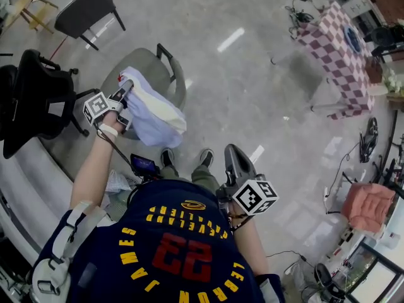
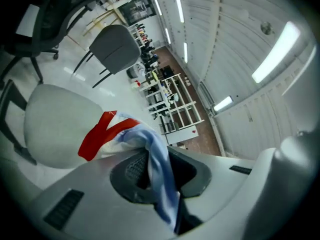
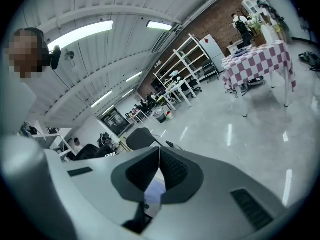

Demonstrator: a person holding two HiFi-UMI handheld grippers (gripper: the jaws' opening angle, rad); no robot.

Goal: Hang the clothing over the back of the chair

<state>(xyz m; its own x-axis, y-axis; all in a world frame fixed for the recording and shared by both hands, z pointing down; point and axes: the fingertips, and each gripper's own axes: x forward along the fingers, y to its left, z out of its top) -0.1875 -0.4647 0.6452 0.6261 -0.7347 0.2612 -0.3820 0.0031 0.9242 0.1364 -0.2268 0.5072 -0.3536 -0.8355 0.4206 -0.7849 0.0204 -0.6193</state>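
Note:
A pale grey shell chair with black legs stands on the floor ahead of me, and it fills the left of the left gripper view as the chair. My left gripper is above the chair's near side, shut on a white and pale blue piece of clothing that hangs down in a bunch. In the left gripper view the clothing, with a red trim, is pinched between the pads of the left gripper. My right gripper is off to the right by my feet, shut with nothing in it; the right gripper view shows the right gripper the same.
A black office chair stands at the left and a dark chair at the back. A table with a checked cloth is at the back right. A pink cushion and cables lie at the right. A curved white ledge runs along my left.

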